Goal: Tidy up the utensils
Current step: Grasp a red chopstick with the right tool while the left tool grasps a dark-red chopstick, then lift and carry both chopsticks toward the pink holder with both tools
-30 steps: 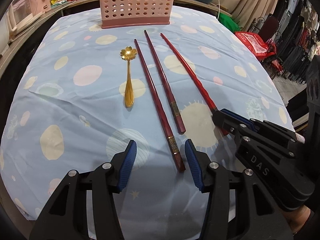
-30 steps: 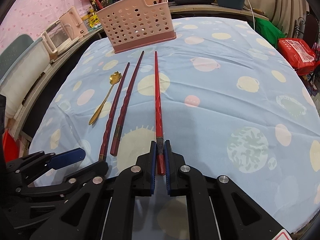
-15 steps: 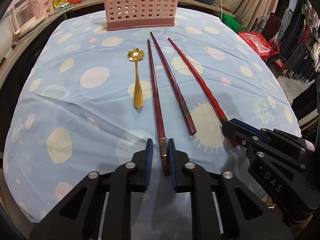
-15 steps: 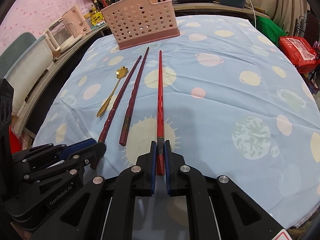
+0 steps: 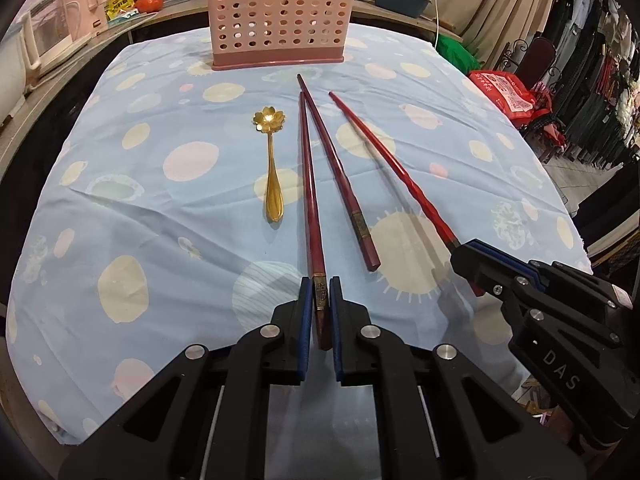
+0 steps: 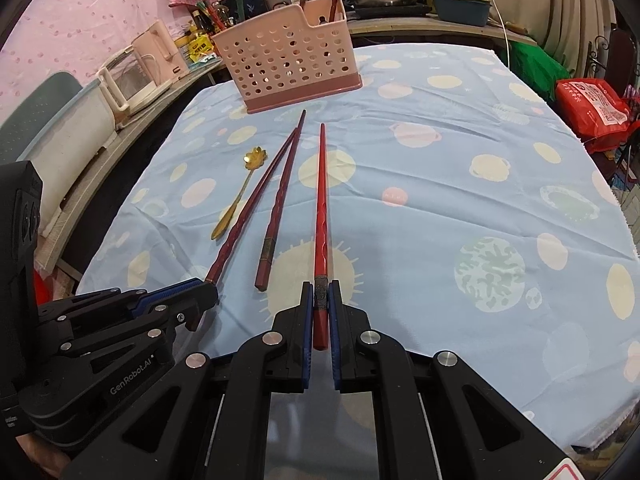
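Each hand-held gripper clamps the near end of a chopstick still lying on the tabletop: the left hand-held gripper holds a dark chopstick, the right hand-held gripper a bright red chopstick, both aimed at the pink basket beyond, likely for lifting in.

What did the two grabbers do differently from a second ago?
The left gripper slid sideways over the dark red chopstick and closed on its near end. The right gripper kept its grip on the bright red chopstick. The gold spoon and middle chopstick stayed put.
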The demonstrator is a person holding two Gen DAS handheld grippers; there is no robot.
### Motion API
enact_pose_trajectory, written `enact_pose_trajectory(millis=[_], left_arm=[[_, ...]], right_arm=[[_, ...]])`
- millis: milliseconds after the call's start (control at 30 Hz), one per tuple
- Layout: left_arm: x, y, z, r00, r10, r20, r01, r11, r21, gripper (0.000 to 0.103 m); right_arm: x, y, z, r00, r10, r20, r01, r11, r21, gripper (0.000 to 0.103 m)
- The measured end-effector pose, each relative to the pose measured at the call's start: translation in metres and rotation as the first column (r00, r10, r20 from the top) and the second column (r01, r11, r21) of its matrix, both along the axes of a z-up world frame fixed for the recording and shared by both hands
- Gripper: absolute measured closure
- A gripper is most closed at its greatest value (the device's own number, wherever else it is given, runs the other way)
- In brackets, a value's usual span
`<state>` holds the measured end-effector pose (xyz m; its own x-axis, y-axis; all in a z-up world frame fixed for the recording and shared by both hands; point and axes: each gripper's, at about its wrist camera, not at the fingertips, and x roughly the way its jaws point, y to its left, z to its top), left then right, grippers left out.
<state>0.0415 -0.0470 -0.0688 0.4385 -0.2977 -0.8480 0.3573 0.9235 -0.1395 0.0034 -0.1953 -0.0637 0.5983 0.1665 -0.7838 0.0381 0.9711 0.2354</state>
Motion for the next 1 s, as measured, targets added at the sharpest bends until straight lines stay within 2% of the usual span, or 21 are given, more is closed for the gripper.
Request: enact_pose_trajectory(millis=[233, 567, 1000], left_arm=[[-0.004, 0.008, 0.024, 0.999, 0.011, 0.045, -0.009, 0.999, -0.038, 0.095], [-0.004, 0.025, 0.081, 0.987, 0.046, 0.155, -0.028, 0.993, -0.116, 0.095], [0.028, 0.035, 0.161, 0.938, 0.085, 0.335, -0.031, 0.986, -0.164, 0.096]], right_arm=[[-0.010, -0.004, 0.026, 0.997, -0.014, 0.070, 0.013, 1.000, 0.010, 0.096], [-0.016, -0.013, 0.085, 0.975, -0.037, 0.219, 0.030, 0.999, 0.035, 0.096], [0.011, -0.023, 0.154, 0.928, -0.044, 0.370, 0.033, 0.999, 0.035, 0.096]])
